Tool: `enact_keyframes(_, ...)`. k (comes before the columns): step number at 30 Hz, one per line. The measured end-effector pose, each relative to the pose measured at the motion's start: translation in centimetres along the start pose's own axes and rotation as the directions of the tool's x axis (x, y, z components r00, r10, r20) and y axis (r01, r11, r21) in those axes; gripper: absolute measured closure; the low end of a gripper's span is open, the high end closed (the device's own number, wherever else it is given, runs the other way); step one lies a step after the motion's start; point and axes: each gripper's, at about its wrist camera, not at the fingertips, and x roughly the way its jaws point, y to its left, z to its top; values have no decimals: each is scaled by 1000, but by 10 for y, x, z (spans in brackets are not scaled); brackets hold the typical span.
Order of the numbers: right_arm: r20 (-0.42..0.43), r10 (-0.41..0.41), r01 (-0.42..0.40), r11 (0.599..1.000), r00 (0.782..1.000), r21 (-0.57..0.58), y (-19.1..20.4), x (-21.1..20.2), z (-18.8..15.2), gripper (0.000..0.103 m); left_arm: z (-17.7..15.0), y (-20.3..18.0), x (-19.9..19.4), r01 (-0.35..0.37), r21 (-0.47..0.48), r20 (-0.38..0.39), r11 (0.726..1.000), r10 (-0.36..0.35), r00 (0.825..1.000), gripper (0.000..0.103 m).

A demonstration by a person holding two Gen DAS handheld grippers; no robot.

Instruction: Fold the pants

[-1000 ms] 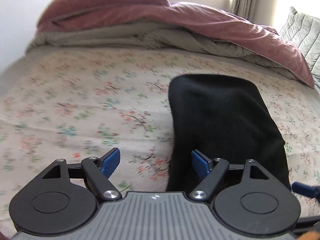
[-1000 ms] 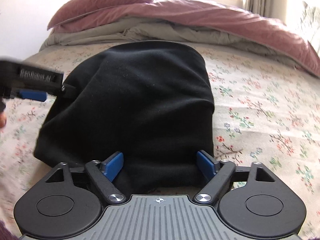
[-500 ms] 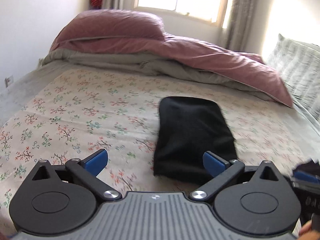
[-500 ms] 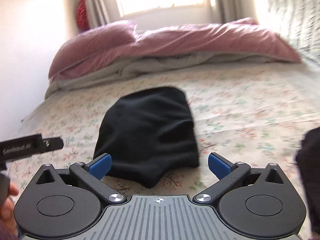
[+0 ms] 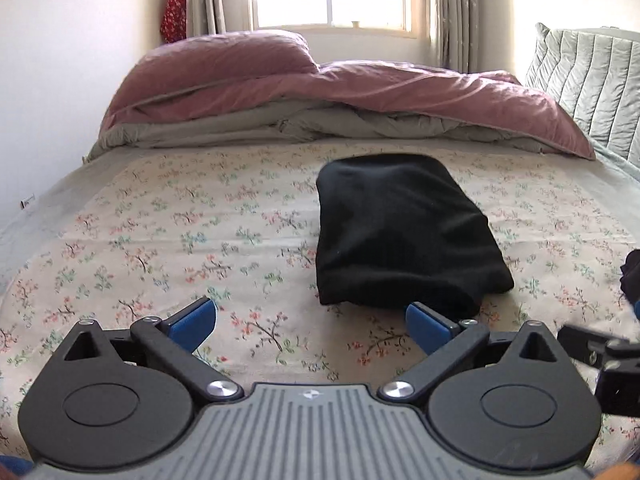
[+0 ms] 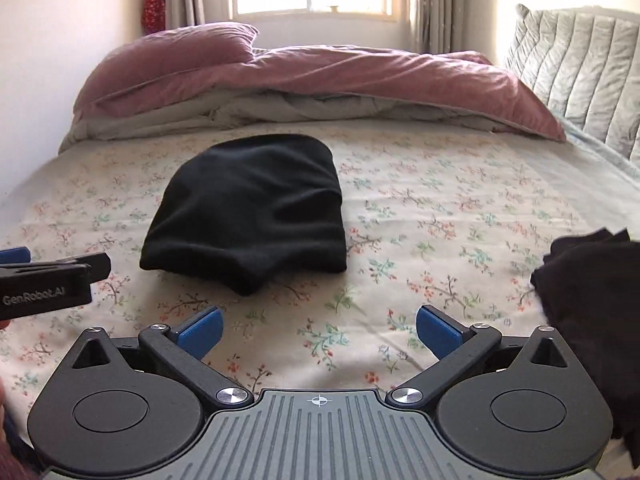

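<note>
both claws released, nothing in them: left gripper, right gripper. folded black pants lie ahead & left of the right claw, apart from it. dark cloth pile sits just to its right. fold looks done; back off w/o snagging the bedsheet.

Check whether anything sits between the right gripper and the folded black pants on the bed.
Nothing visible does. Only bare floral sheet lies between the open right gripper and the folded black pants. The dark garment sits off to the right, out of that path.
</note>
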Motion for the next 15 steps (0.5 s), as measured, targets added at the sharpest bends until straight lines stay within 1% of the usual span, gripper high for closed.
enact_keyframes(3, 23, 30, -31, 999, 999, 10, 0, 2, -2, 0, -6, 0, 2, 6, -9, -21, 1000, -6, 1000, 0)
enact_keyframes(4, 21, 43, -44, 999, 999, 14, -1, 5, -3, 0, -7, 0, 2, 10, -12, -28, 1000, -10, 1000, 0)
enact_keyframes(5, 2, 45, -45, 999, 999, 17, -1, 9, -5, 0, -7, 0, 2, 13, -13, -33, 1000, -13, 999, 0)
enact_keyframes(6, -19, 37, -36, 999, 999, 19, 0, 13, -5, 0, -9, -1, -1, 14, -14, -34, 1000, -15, 999, 0)
enact_keyframes(11, -21, 31, -31, 1000, 999, 0, 4, 17, -9, 0, -12, -2, 4, 28, -16, -52, 999, -28, 998, 0)
enact_keyframes(15, -33, 17, -17, 1000, 999, 5, 2, 23, -11, 0, -14, 0, 9, 65, -61, -89, 996, -70, 994, 0)
